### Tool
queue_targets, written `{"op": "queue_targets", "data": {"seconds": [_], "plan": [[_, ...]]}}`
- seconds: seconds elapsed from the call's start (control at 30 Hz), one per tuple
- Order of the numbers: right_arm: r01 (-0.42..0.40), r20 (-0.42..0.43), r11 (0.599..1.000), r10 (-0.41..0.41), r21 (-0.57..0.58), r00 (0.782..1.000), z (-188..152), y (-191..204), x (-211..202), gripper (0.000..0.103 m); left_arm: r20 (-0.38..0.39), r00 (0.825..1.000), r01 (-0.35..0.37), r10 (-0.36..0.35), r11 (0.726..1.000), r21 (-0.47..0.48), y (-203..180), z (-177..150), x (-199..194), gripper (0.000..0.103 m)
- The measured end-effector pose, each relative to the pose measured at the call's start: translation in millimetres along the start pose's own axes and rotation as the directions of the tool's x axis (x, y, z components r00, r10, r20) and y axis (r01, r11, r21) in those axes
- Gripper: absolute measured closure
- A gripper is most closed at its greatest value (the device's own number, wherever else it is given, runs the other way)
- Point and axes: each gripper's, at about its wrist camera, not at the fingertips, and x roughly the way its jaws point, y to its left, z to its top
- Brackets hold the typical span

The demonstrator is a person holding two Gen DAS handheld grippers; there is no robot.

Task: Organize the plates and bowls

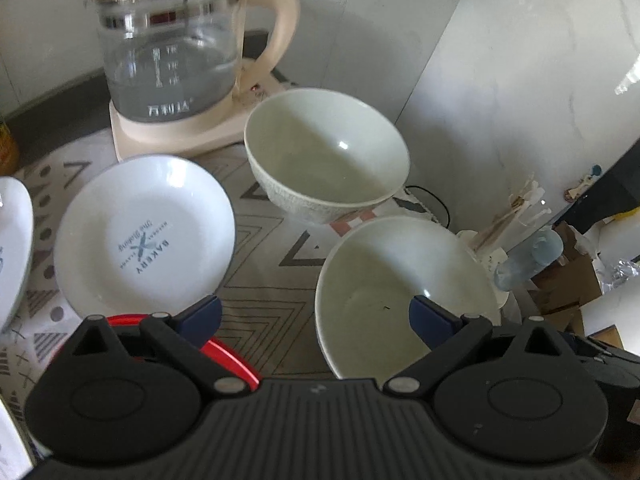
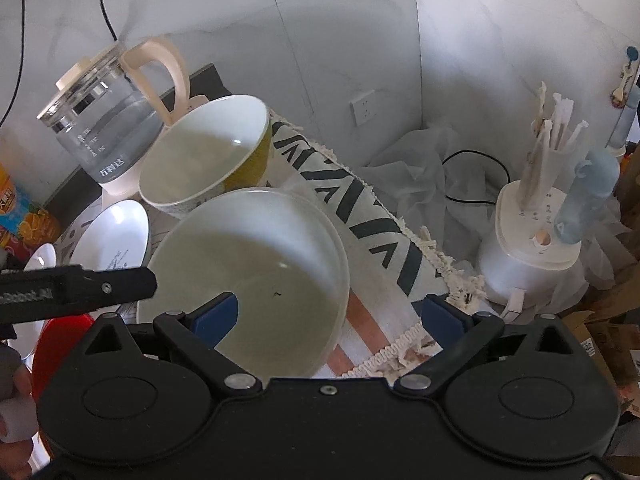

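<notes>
A large pale bowl [image 1: 400, 280] [image 2: 256, 264] sits near me on the patterned mat. A taller pale bowl [image 1: 324, 152] [image 2: 204, 156] stands behind it. A white plate printed "BAKERY" [image 1: 148, 232] [image 2: 112, 244] lies to the left, with another white plate [image 1: 12, 248] at the far left edge. My left gripper [image 1: 316, 316] is open; its right finger hangs over the near bowl's rim. My right gripper [image 2: 328, 316] is open, with its left finger over the near bowl. Neither holds anything.
A glass kettle [image 1: 172, 48] [image 2: 100, 128] on a cream base stands at the back by the wall. A red round object [image 1: 228, 356] lies below the left gripper. A white holder with sticks [image 2: 532, 232] and a blue bottle [image 2: 588, 196] stand at the right, with a black cable.
</notes>
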Motion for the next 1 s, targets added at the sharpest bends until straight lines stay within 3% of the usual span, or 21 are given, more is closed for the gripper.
{"op": "queue_targets", "data": {"seconds": [0.13, 0.27, 0.37, 0.43, 0.5, 0.57, 0.6, 1.0], "plan": [[-0.018, -0.033, 1.000, 0.018, 0.002, 0.999, 0.9, -1.6, 10.5, 0.019, -0.031, 0.999, 0.009, -0.009, 1.000, -0.005, -0.7, 3.1, 13.1, 0.016], [-0.013, -0.064, 1.000, 0.013, 0.004, 0.998, -0.4, -2.5, 21.0, 0.037, -0.077, 0.997, 0.021, -0.023, 1.000, -0.022, -2.0, 5.3, 29.3, 0.043], [-0.028, -0.095, 0.999, 0.032, 0.042, 0.995, -4.0, -8.4, 30.6, 0.058, -0.110, 0.994, 0.027, -0.030, 0.999, -0.035, -2.3, 4.4, 40.7, 0.056], [-0.032, -0.116, 0.998, 0.038, 0.056, 0.993, -6.3, -10.7, 37.1, 0.083, -0.113, 0.993, 0.020, -0.023, 1.000, -0.022, -5.2, 2.7, 45.9, 0.060], [-0.048, -0.119, 0.996, 0.056, 0.070, 0.991, -8.2, -11.4, 38.3, 0.090, -0.106, 0.994, -0.003, 0.003, 1.000, -0.005, -9.4, 1.6, 48.1, 0.065], [-0.042, -0.113, 0.997, 0.049, 0.064, 0.992, -8.4, -9.6, 34.6, 0.090, -0.108, 0.994, 0.013, -0.016, 0.999, -0.029, -9.7, 1.9, 49.9, 0.079], [-0.040, -0.110, 0.997, 0.047, 0.064, 0.993, -8.5, -10.0, 32.7, 0.090, -0.123, 0.992, 0.030, -0.035, 0.998, -0.047, -9.8, 2.2, 51.9, 0.080], [-0.079, 0.015, 0.996, 0.079, 0.032, 0.997, 11.3, -0.8, -11.4, 0.089, -0.026, 0.999, 0.039, -0.040, 0.998, -0.046, -20.6, 6.1, 19.6, 0.085]]}}
